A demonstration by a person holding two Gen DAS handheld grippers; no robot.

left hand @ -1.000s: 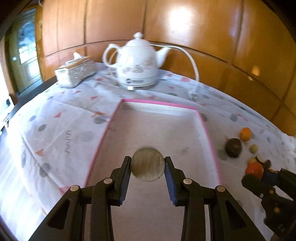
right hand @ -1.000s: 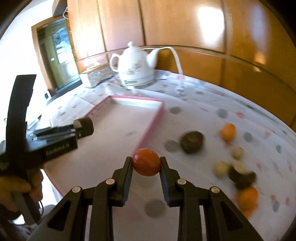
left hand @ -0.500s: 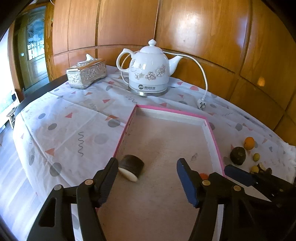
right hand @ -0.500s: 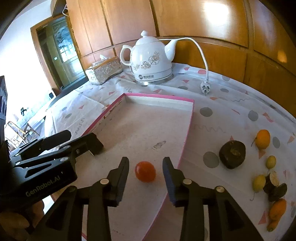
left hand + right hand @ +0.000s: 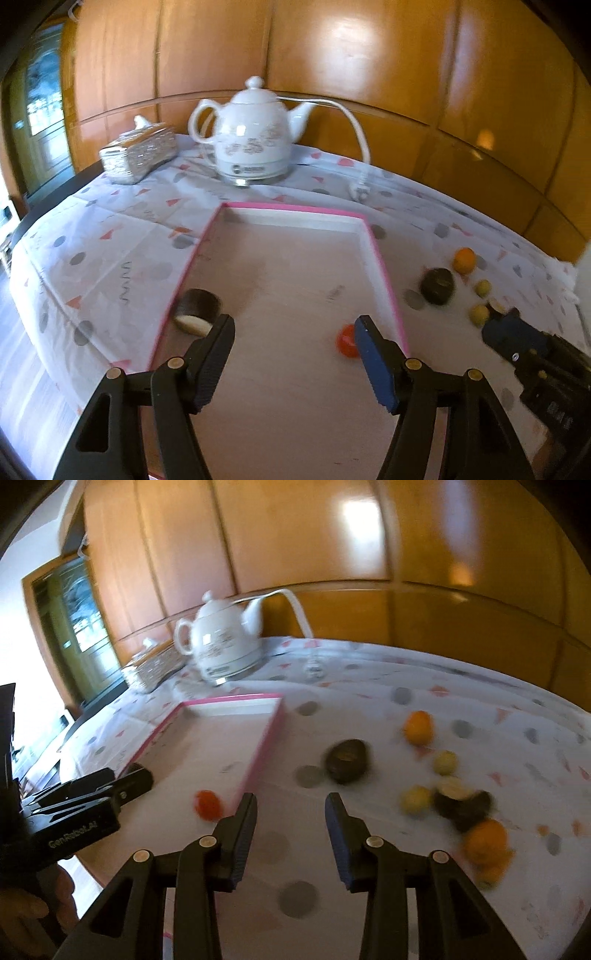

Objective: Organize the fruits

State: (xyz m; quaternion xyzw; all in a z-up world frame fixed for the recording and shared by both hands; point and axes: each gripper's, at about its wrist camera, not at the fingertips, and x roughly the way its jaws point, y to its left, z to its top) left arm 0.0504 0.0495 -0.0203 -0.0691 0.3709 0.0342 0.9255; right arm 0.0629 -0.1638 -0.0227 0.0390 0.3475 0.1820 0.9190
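A pink-rimmed tray [image 5: 384, 266] [image 5: 266, 738] lies on the patterned tablecloth. In it lie a dark halved fruit [image 5: 197, 306] by the left rim and a red fruit [image 5: 346, 341] [image 5: 207, 804] by the right rim. My left gripper [image 5: 293, 341] is open and empty above the tray's near part. My right gripper [image 5: 290, 812] is open and empty, over the cloth just right of the tray. Loose fruits lie on the cloth: a dark one [image 5: 346, 760], an orange one [image 5: 418, 726], small yellow ones [image 5: 445, 762], a dark halved piece [image 5: 461, 805] and an orange fruit [image 5: 485, 842].
A white electric kettle [image 5: 255, 144] with cord and plug [image 5: 360, 188] stands behind the tray. A silver tissue box [image 5: 138, 155] sits at the back left. The table edge drops off at the left. Wood panelling is behind.
Both grippers have let go: the dark halved fruit and the red fruit now lie in the tray. The left gripper has drawn back; the right has swung right, off the tray.
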